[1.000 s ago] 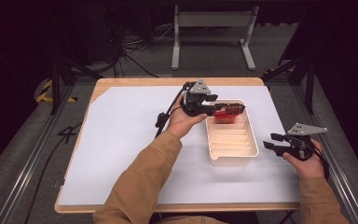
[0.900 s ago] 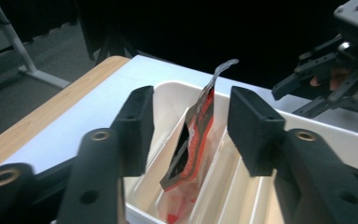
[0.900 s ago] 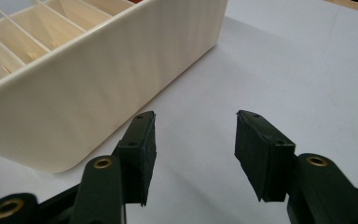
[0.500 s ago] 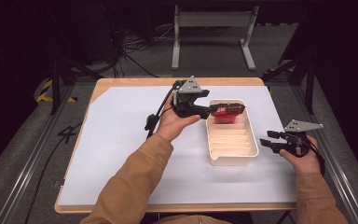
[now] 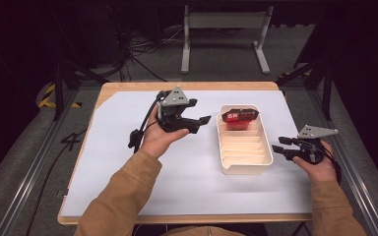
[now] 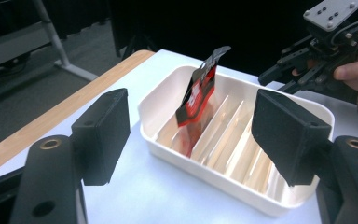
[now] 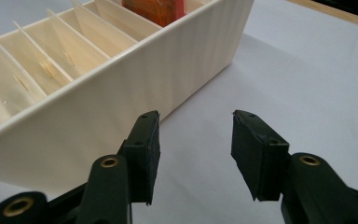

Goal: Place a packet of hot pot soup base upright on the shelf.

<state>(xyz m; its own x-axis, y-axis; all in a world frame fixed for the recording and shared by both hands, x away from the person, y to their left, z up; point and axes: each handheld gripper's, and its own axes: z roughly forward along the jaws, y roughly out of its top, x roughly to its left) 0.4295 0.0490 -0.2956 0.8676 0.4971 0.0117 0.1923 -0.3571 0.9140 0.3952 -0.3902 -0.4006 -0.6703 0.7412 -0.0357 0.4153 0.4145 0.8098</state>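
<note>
Both sets of jaws are spread with nothing in them: left gripper (image 5: 203,119) just left of the white divider tray (image 5: 244,167), right gripper (image 5: 279,148) beside its right wall. The red packet (image 6: 196,95) stands tilted in the tray's far slot

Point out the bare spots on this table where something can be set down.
Bare white mat left of the left gripper, and the near strip before the divided tray. Crowded: the gap between tray and right gripper; the far slot holds a red packet.

Dark room; grey floor (image 5: 24,162); metal stand (image 5: 225,22).
</note>
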